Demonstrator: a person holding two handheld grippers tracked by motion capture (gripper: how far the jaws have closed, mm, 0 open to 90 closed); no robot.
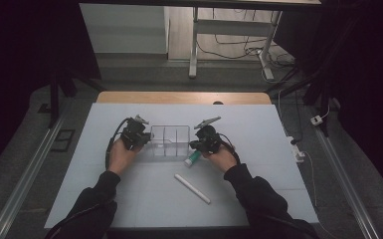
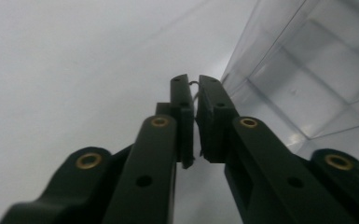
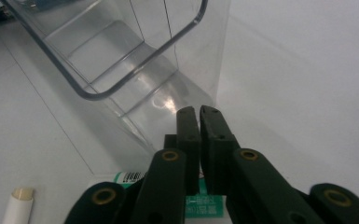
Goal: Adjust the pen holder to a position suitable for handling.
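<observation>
flanking the clear organizer [image 1: 169, 140] — left gripper [image 1: 135, 134] and right gripper [image 1: 206, 139] both closed, empty.

Green tube [image 3: 205, 203] (label unreadable) behind jaws

I count one clear plastic organizer box [image 1: 169, 140] on my table [image 1: 258, 129], split by dividers into three compartments. Beside it lie two tubes: one green-and-white tube [image 1: 194, 158] and one plain white tube [image 1: 192, 188]. I am working with two grippers, a left gripper [image 1: 146, 140] and a right gripper [image 1: 193, 145], each with two black jaws. Two hands, two dark sleeves. That makes three loose things on the table in all.
</observation>
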